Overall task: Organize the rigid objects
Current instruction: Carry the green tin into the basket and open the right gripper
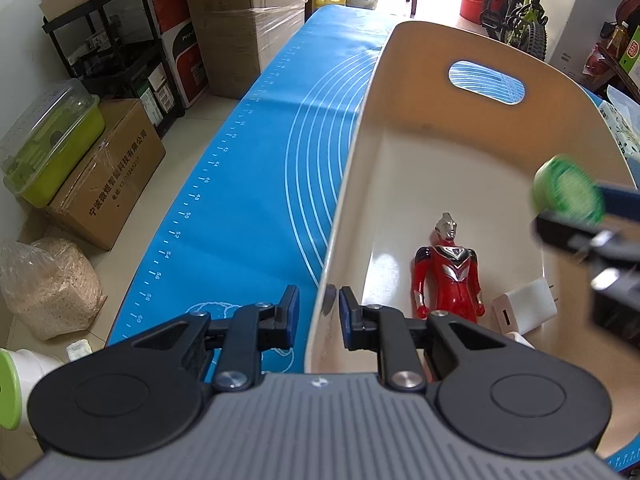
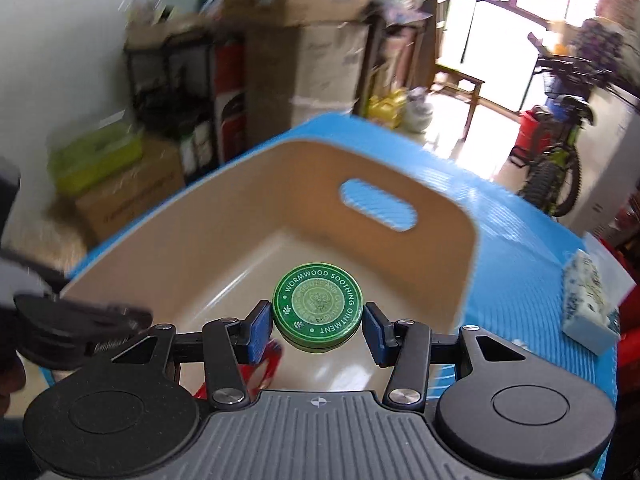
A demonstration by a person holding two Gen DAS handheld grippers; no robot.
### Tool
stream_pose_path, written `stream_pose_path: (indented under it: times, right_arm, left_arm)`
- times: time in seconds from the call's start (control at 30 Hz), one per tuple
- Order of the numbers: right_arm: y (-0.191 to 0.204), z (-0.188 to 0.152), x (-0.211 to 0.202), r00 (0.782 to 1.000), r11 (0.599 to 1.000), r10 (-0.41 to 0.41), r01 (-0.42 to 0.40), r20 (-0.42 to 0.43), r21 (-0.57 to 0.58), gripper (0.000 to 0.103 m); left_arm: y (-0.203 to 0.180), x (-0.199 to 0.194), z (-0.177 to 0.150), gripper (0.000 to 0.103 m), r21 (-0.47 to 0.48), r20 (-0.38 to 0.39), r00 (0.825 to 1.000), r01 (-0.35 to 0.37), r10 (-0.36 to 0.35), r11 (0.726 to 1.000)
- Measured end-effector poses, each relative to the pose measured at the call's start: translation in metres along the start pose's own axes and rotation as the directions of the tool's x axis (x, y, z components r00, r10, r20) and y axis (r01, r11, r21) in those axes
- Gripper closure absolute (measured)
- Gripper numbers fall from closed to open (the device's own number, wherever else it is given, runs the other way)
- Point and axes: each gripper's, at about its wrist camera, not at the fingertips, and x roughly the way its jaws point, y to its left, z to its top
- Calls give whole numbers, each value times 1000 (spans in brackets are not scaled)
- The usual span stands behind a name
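Round green metal ointment tin (image 2: 318, 311) sits clamped flat between the right gripper's (image 2: 318, 330) blue pads, above the beige plastic bin (image 2: 256, 184). Left gripper (image 1: 319, 317) straddles the bin's left wall, jaws narrowly apart, not visibly clamping it. Inside lie a red-and-silver toy figure (image 1: 448, 270) and a white charger block (image 1: 524, 306), on the blue silicone mat (image 1: 248, 184).
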Motion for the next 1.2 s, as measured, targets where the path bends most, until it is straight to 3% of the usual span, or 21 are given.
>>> stream_pose_path:
  times: [0.33, 0.6, 0.9, 1.2]
  right_arm:
    - [9, -1, 33, 981, 1000, 7, -8, -195, -1, 49]
    - [12, -6, 42, 968, 1000, -10, 11, -249, 2, 47]
    - [7, -6, 26, 981, 999, 32, -26, -190, 35, 37]
    - [-27, -6, -20, 998, 995, -41, 45, -38, 91, 35]
  left_arm:
    - [0, 0, 1, 82, 3, -1, 1000, 0, 0, 1000]
    - [0, 1, 1, 83, 6, 0, 1000, -1, 1, 1000]
    - [-3, 0, 0, 89, 8, -2, 1000, 9, -9, 1000]
    - [-2, -1, -1, 89, 4, -2, 1000, 14, -14, 1000]
